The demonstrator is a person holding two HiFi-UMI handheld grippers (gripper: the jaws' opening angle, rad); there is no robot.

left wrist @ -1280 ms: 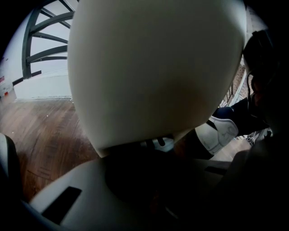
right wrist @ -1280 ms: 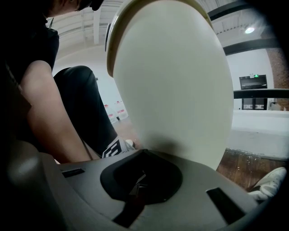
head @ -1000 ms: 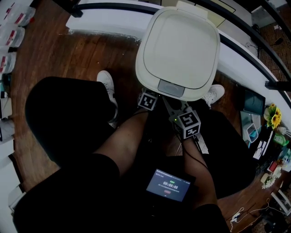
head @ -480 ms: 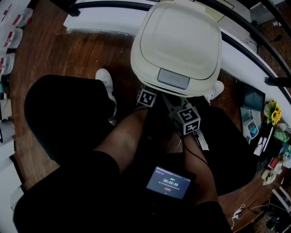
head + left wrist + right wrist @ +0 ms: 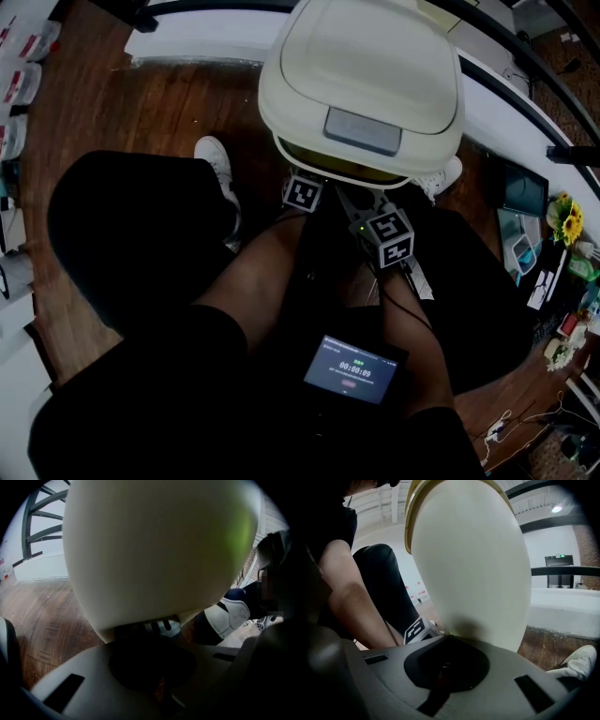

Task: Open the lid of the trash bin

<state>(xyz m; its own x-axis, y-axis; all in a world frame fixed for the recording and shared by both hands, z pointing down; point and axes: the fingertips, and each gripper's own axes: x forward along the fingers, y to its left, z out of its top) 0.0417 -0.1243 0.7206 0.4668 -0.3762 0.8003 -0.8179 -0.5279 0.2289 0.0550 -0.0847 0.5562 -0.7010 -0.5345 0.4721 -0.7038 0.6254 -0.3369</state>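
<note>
A cream trash bin with a rounded lid [image 5: 361,66] stands on the wooden floor in front of a seated person. The lid carries a grey panel [image 5: 362,130] at its front edge. That edge is lifted, and a yellowish inner rim [image 5: 342,172] shows in the gap beneath it. My left gripper [image 5: 304,193] and right gripper [image 5: 387,237] sit low against the bin's front, only their marker cubes showing below the lid. The bin's cream wall [image 5: 154,555] [image 5: 478,569] fills both gripper views. The jaws of both are hidden.
The person's white shoes [image 5: 217,167] [image 5: 442,178] flank the bin. A small lit screen [image 5: 353,369] lies on the lap. A white curved ledge [image 5: 197,42] runs behind the bin. A tablet [image 5: 525,192] and sunflowers [image 5: 563,217] are at the right.
The lid's front edge has risen, opening a gap that shows the yellowish rim. The lid looms larger and higher. Both grippers have stayed close to the bin's front.
</note>
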